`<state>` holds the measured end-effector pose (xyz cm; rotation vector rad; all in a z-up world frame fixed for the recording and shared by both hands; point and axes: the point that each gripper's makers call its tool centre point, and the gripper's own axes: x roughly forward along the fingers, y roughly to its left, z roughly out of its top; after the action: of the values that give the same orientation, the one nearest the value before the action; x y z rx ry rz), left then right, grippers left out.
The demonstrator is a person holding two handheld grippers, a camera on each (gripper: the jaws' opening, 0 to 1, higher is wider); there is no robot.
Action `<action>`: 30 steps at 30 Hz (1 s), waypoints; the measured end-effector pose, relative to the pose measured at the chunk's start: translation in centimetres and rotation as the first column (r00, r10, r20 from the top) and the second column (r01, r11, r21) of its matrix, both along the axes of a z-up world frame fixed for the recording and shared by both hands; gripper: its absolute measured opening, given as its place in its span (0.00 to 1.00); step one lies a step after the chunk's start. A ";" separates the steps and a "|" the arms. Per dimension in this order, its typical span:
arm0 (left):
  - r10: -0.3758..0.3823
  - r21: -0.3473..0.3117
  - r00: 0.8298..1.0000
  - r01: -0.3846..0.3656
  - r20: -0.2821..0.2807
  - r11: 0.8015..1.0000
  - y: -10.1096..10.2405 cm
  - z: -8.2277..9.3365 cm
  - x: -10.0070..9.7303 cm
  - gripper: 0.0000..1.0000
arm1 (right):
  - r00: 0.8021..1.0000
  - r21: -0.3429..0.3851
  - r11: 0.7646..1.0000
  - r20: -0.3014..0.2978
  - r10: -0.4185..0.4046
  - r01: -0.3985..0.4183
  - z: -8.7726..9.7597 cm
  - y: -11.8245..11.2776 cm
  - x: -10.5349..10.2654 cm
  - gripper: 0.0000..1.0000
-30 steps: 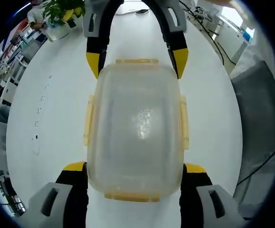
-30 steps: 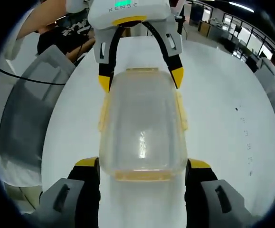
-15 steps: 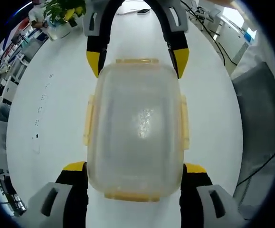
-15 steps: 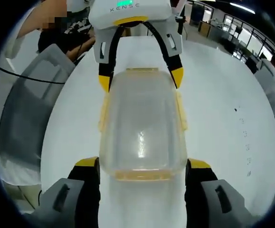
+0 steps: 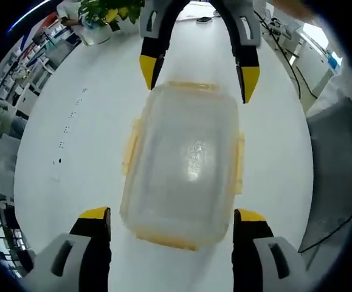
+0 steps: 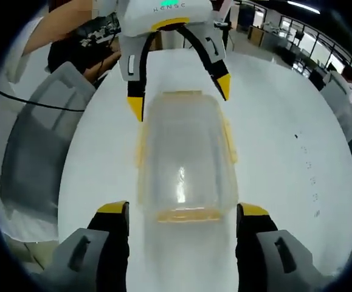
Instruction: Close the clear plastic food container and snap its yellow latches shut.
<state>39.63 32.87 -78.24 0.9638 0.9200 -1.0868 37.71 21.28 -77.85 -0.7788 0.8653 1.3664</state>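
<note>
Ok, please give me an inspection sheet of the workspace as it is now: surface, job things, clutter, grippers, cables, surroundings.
Surface: white table, small dark marks on it.
Job's things: clear container with lid on; yellow latches along its edges, whether snapped cannot be told.
Clutter: dark phone-like item at the far end.
Grippers: left gripper and right gripper both open, at opposite short ends of the container, jaws apart from it.
Cables: black cable over a grey chair.
Surroundings: potted plant, office desks.

Whether the yellow latches are snapped is unclear.
</note>
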 end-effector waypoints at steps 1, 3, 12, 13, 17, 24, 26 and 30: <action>0.006 -0.011 1.000 -0.006 0.001 1.000 0.0 0.2 -0.2 0.80 | 1.000 -0.006 1.000 0.007 -0.002 0.003 0.2 -0.2 -0.2 0.71; 0.020 -0.030 1.000 -0.020 0.009 0.999 0.0 0.7 -0.6 0.80 | 1.000 -0.014 1.000 0.021 -0.006 0.006 0.6 -0.5 -0.4 0.72; 0.061 -0.111 0.996 -0.054 0.059 0.992 0.7 3.1 -2.9 0.88 | 0.996 0.019 0.997 0.054 -0.070 0.069 3.2 -0.5 -2.3 0.77; 0.076 -0.126 0.995 -0.067 0.068 0.990 0.9 3.4 -3.2 0.88 | 0.996 0.019 0.997 0.054 -0.074 0.074 3.4 -0.5 -2.6 0.77; 0.144 -0.243 0.982 -0.111 0.119 0.964 0.5 5.0 -3.7 0.86 | 0.992 0.034 0.994 0.065 -0.108 0.106 4.0 -0.5 -3.9 0.78; 0.153 -0.347 0.974 -0.087 0.169 0.934 0.9 6.4 -7.9 0.92 | 0.986 0.053 0.988 0.077 -0.149 0.145 5.3 -0.3 -6.5 0.77; 0.184 -0.369 0.966 -0.105 0.183 0.923 1.6 6.7 -8.8 0.95 | 0.983 0.056 0.986 0.086 -0.162 0.158 5.7 -0.4 -7.2 0.77; 0.205 -0.404 0.967 -0.128 0.154 0.906 2.6 6.6 -11.1 0.99 | 0.977 0.059 0.981 0.102 -0.188 0.182 6.1 -0.5 -8.7 0.75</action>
<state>28.48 35.44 -71.67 0.6308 0.5820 -0.9636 29.00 20.81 -71.78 -0.7088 0.7962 1.1667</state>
